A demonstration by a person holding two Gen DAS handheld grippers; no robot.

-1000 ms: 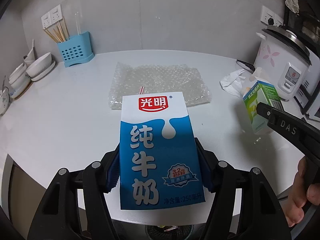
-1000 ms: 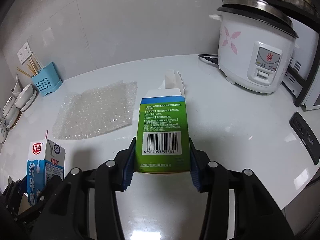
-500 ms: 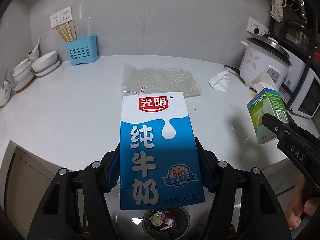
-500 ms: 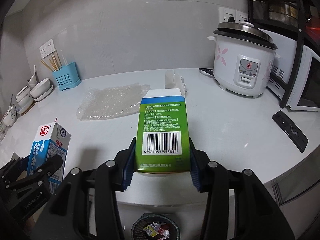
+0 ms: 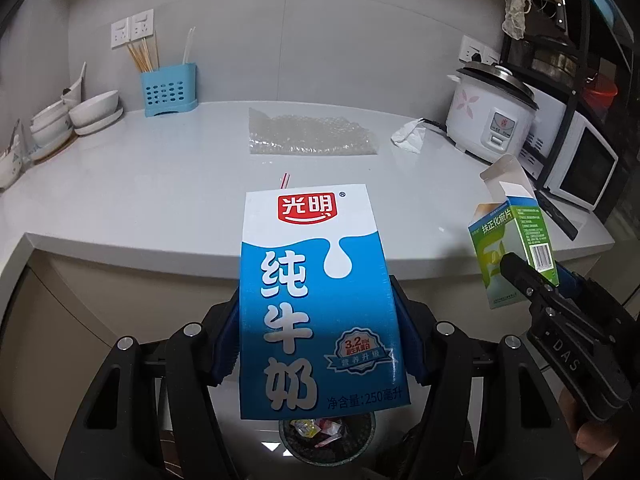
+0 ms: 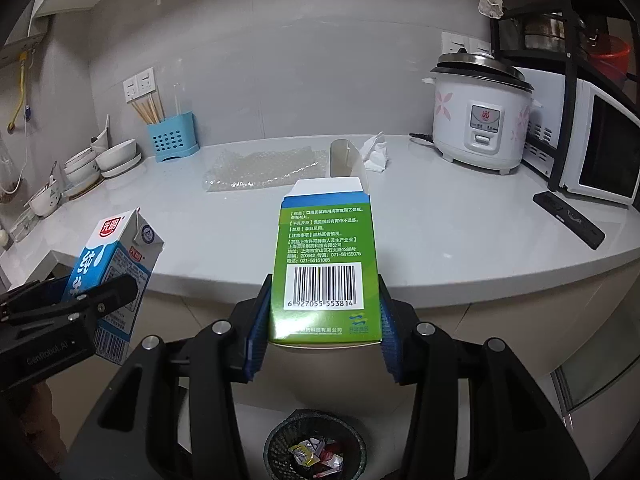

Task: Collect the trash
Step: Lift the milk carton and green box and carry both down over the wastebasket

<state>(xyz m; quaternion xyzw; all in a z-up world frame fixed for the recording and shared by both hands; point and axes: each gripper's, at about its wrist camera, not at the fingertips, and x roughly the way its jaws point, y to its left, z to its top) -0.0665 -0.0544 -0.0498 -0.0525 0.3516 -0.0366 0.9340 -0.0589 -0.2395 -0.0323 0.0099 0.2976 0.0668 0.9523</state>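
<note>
White kitchen tabletop [image 5: 160,184] curves ahead of me, grey wall behind it, and both my grippers hang off its front edge over the floor. Left gripper [image 5: 320,344]: jaws clenched on the blue and white rectangular milk carton [image 5: 316,296], blue pads pressed to its two sides, carton upright with a red-striped straw [image 5: 284,180] poking from its top. Right gripper [image 6: 322,328]: jaws clamped on the green cardboard medicine box [image 6: 326,264], barcode facing me, its white top flap standing open. From the right wrist view I see the milk carton low at the left, tilted; from the left wrist view the green box sits at the right.

Below, between the gripper arms, the round black mesh waste bin [image 6: 276,446] stands on the floor with a few bright wrappers inside, and both pieces of trash hang above it.

On the tabletop lie a sheet of clear bubble wrap [image 5: 312,136] and a crumpled white tissue [image 5: 408,136], near each other. Far left: stacked white bowls [image 5: 96,110] and a light blue perforated chopstick holder [image 5: 168,90]. Far right: a white rice cooker with pink flowers [image 6: 480,120], a white microwave [image 6: 600,152] just beside it, and a black remote control [image 6: 568,218] in front.
</note>
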